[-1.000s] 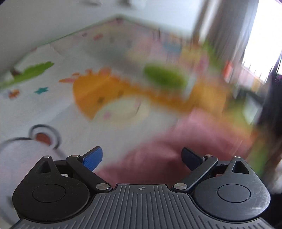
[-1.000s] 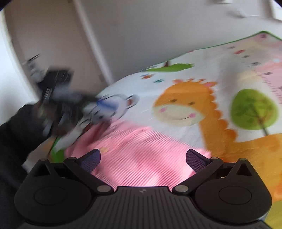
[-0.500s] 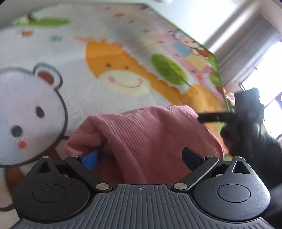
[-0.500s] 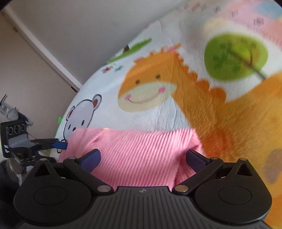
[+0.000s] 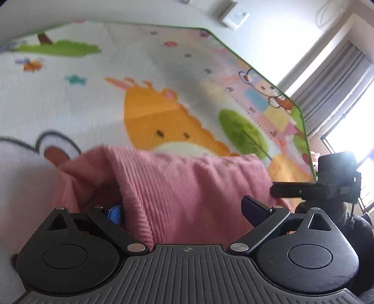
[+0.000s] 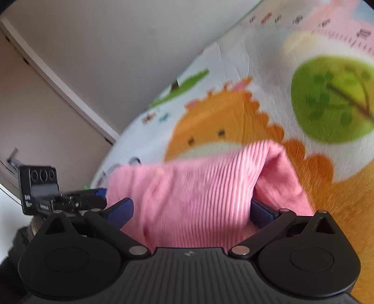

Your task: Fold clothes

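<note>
Above the play mat (image 5: 93, 98), the pink garment (image 5: 187, 187) stretches crosswise between left gripper (image 5: 184, 210) and right gripper (image 6: 191, 210), both spread wide, cloth draped between their fingers.

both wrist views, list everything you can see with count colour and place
pink garment: one, pink ribbed knit, draped between the fingers of both grippers, above the mat
play mat: one, white with cartoon giraffe, bear and green tree, green border, on the floor under the garment
wall plate: one, white, on the wall beyond the mat
curtain: one, grey, by the bright window at right
door frame: one, white trim, left of the mat in the right wrist view
left hand-held gripper: one, black with blue pads, jaws wide, cloth between them
right hand-held gripper: one, black with blue pads, jaws wide, cloth between them
</note>
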Demonstrator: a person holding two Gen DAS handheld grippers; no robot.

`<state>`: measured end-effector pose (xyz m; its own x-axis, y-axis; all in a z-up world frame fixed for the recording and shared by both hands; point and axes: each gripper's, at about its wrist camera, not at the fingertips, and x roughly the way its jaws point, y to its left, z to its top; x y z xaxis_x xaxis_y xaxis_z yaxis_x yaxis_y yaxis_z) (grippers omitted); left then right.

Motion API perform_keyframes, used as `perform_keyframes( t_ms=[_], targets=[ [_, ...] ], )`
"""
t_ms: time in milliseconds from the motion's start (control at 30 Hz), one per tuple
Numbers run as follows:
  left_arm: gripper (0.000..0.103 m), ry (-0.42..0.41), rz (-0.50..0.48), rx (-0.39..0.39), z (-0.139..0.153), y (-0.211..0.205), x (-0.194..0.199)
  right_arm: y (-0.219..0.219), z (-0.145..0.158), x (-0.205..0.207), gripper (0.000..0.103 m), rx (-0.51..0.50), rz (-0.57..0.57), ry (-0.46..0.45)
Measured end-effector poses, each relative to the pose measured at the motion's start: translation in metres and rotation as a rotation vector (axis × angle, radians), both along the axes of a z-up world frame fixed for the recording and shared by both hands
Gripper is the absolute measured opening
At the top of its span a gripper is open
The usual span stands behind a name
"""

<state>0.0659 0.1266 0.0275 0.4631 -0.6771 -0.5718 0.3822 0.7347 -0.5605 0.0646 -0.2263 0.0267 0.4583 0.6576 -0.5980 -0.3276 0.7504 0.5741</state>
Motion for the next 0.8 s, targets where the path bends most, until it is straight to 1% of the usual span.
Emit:
perform_keyframes(
  t_ms=[67,100,133,200,233,267,333,400,467,500,567,633,733,767,800],
  targets=[
    [0.100,0.019,-0.005,-0.043,-0.004,-0.002,0.004,0.006,-0.007,0.005,0.103,-0.002,0.002,0.010],
    [0.100,0.028,-0.025,-0.081,0.000,0.000,0.001,0.007,-0.006,0.007,0.103,0.014,0.004,0.015],
    [0.100,0.034,-0.046,-0.119,0.006,0.002,-0.002,0.006,0.001,0.004,0.103,0.048,0.014,0.015],
    [0.100,0.010,-0.091,-0.191,0.024,0.009,-0.015,0.002,0.021,-0.012,0.103,0.105,0.043,-0.026],
    [0.100,-0.023,-0.110,-0.199,0.036,0.014,-0.027,0.000,0.030,-0.020,0.103,0.134,0.057,-0.047],
    [0.100,-0.052,-0.118,-0.190,0.044,0.016,-0.036,-0.001,0.039,-0.029,0.103,0.157,0.071,-0.067],
    [0.100,-0.077,-0.119,-0.151,0.048,0.019,-0.051,-0.003,0.047,-0.046,0.103,0.135,0.085,-0.106],
    [0.100,-0.057,-0.097,-0.092,0.038,0.020,-0.058,0.001,0.035,-0.051,0.103,0.062,0.069,-0.093],
    [0.100,0.015,-0.038,-0.013,0.018,0.018,-0.056,0.004,0.023,-0.056,0.103,-0.014,0.050,-0.077],
    [0.100,0.022,-0.026,0.015,0.017,0.018,-0.057,0.006,0.014,-0.055,0.103,-0.072,0.016,-0.057],
    [0.100,0.029,-0.001,0.069,0.014,0.020,-0.059,0.005,0.008,-0.059,0.103,-0.168,-0.030,-0.062],
    [0.100,-0.054,0.013,0.087,0.031,0.028,-0.070,0.005,0.017,-0.071,0.103,-0.245,-0.057,-0.132],
    [0.101,-0.213,0.085,0.134,0.059,0.030,-0.080,0.013,0.034,-0.087,0.103,-0.389,-0.116,-0.279],
    [0.102,-0.257,0.117,0.164,0.062,0.025,-0.079,0.021,0.036,-0.087,0.103,-0.439,-0.150,-0.327],
    [0.102,-0.283,0.144,0.208,0.060,0.017,-0.075,0.029,0.037,-0.085,0.103,-0.485,-0.186,-0.366]
  ],
)
